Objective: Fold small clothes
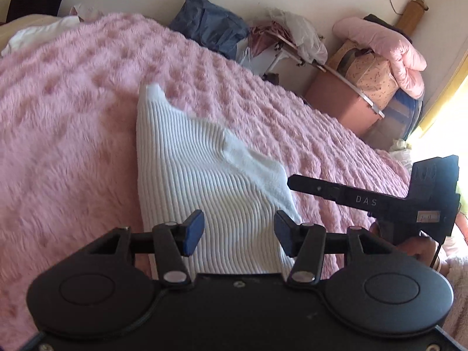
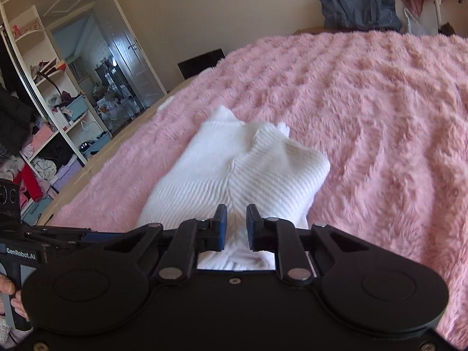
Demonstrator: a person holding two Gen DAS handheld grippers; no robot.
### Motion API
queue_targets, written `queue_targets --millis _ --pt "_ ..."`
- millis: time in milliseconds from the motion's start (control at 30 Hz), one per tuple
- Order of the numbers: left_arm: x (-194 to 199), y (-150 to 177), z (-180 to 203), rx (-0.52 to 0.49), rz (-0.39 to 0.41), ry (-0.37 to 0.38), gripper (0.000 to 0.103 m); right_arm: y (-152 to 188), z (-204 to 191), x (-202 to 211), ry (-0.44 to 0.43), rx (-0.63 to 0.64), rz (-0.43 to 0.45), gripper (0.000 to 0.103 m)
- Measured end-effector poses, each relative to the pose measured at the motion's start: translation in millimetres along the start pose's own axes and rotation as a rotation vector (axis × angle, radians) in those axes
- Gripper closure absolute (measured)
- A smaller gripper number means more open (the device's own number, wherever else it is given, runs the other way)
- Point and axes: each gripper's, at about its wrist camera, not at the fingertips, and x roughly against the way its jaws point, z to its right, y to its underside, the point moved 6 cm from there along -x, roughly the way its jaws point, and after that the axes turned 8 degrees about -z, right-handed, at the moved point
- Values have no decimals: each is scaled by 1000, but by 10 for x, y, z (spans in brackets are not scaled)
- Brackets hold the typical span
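A white knit [image 1: 210,181] is lying folded on the pink blanket [image 1: 73,117]. The left gripper [image 1: 238,232] is hovering wide open over its near edge, while the right gripper [image 2: 236,226] is standing narrow, nearly shut, a fold of knit rising between its pads. A blue bag [image 2: 358,7] and piled clutter [image 1: 377,67] are sitting beyond the bed.

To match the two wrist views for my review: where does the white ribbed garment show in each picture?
Left wrist view: the white ribbed garment lies centre, running up from between the left gripper's fingers toward upper centre.
Right wrist view: the garment lies centre, slightly left, its near edge between the right gripper's fingers.
Shared landmark: the blue bag against the wall beyond the pink blanket.
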Motion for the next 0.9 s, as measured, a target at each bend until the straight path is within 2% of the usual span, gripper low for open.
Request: queue_targets --millis 100,233,467,567,667,800,900 --pt "-131 -237 -75 31 16 -10 48 -223 8 -111 60 17 24 89" --pt "-388 -369 -225 57 -15 -41 48 -332 200 -344 156 -7 13 89" --pt "-627 -345 -360 78 -32 -38 47 -214 549 -661 197 -78 -80 89" --pt "-571 -370 -329 73 -36 -48 47 -207 535 -579 186 -99 -60 89" --pt "-354 -380 -243 69 6 -59 47 -250 374 -339 154 -75 0 87" --pt "-11 -146 -104 92 22 -17 47 -154 -47 21 64 86 28 84" --pt "104 146 -26 93 -3 -26 47 43 -322 131 40 220 -12 78"
